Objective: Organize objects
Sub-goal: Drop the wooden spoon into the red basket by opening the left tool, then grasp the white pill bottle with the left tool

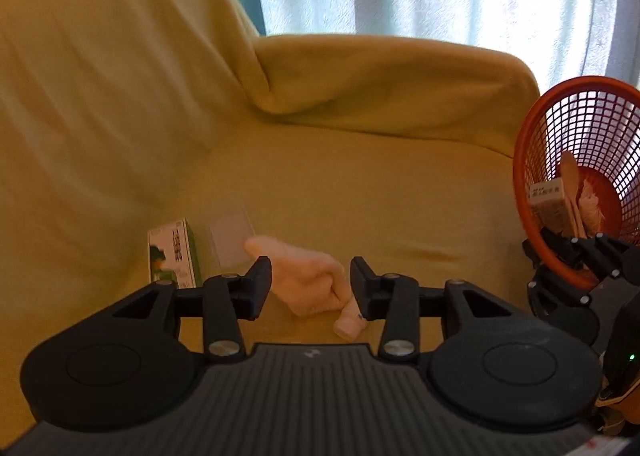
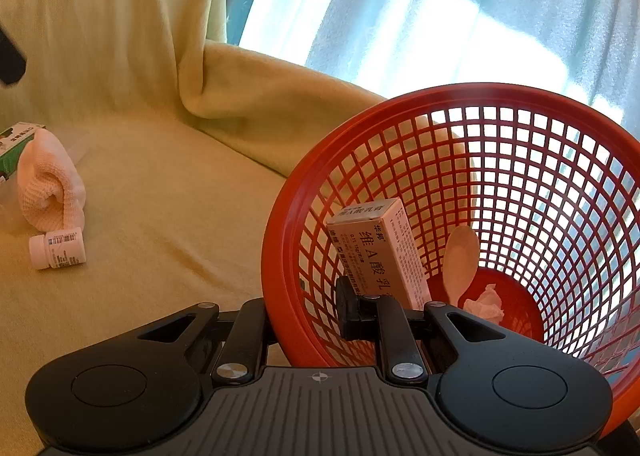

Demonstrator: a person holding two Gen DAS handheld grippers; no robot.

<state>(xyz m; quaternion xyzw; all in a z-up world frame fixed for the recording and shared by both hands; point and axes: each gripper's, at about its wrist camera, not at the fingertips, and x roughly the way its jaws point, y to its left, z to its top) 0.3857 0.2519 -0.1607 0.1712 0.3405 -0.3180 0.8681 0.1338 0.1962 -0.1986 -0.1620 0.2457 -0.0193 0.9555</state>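
1. Box (image 1: 173,254), green and white, stands at the far left of the sofa seat (image 1: 360,191), just beside a clear flat piece (image 1: 232,236). I leave both for a later pass.
2. Left gripper (image 1: 311,282): fingers spread, nothing pressed between them. Pink cloth (image 1: 304,280) lies on the seat beyond the tips, in line with the gap. I judge it the next pick; I would lower the tips astride its thick folded middle before closing, so the soft knit bunches instead of slipping.
3. Pill bottle (image 1: 350,322), small and white, lies on its side touching the cloth's near end, close to the right finger (image 1: 362,288). A careless close could nudge it; being round, it would likely roll.
4. Open seat between cloth and basket is bare, giving me a free path for the carry.
5. Right gripper (image 2: 304,316): fingers pinch the near rim of the red basket (image 2: 560,183), one inside, one outside, holding it tipped toward the seat.
6. Basket contents: carton (image 2: 380,252), spoon (image 2: 460,264), crumpled tissue (image 2: 486,302). The mouth has room above them for the cloth.
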